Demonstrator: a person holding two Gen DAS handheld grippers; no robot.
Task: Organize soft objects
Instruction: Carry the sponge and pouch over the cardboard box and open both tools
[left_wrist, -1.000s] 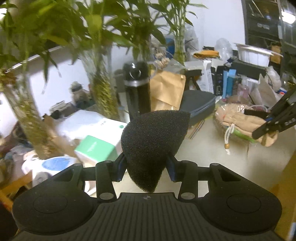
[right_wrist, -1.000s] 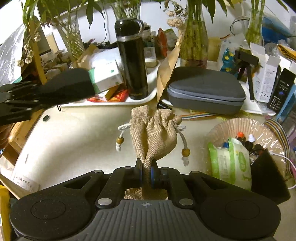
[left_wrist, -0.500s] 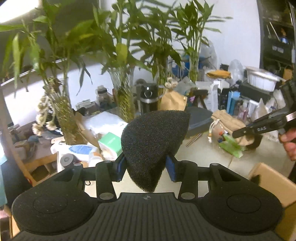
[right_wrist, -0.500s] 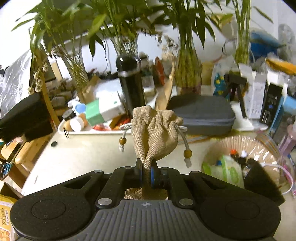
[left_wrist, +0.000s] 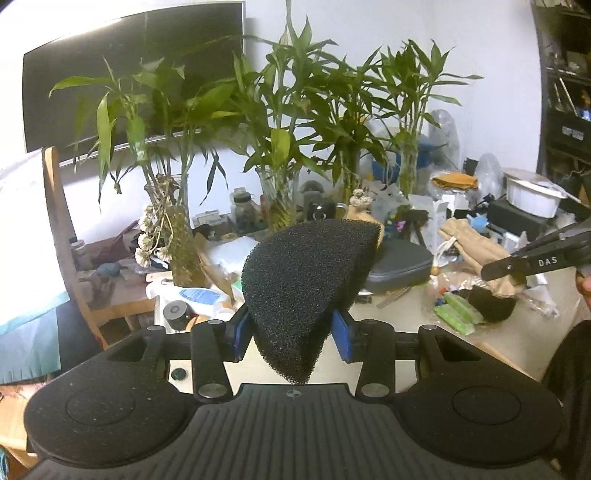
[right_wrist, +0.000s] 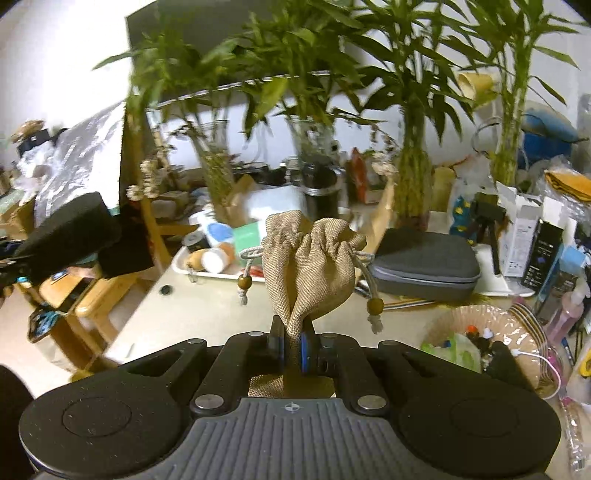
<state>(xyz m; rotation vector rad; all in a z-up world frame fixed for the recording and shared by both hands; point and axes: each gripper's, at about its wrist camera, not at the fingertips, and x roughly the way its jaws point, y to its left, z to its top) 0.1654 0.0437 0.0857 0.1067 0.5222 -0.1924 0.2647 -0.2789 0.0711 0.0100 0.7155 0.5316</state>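
My left gripper (left_wrist: 291, 334) is shut on a black foam sponge (left_wrist: 306, 288), a half-dome shape held well above the table. My right gripper (right_wrist: 293, 347) is shut on a tan burlap drawstring pouch (right_wrist: 310, 266) with wooden beads on its cords, held above the table. In the left wrist view the right gripper (left_wrist: 532, 260) shows at the right with the pouch (left_wrist: 469, 243). In the right wrist view the sponge (right_wrist: 70, 232) shows at the far left.
A round woven basket (right_wrist: 524, 325) with green wipes and small items sits at the right; it also shows in the left wrist view (left_wrist: 476, 306). A grey zip case (right_wrist: 424, 262), a white tray (right_wrist: 207, 267) of bottles, vases of bamboo (left_wrist: 280, 206) and boxes crowd the back.
Both grippers have risen and pulled back from the table, each still holding its object. The views now show more of the plants and the wall.
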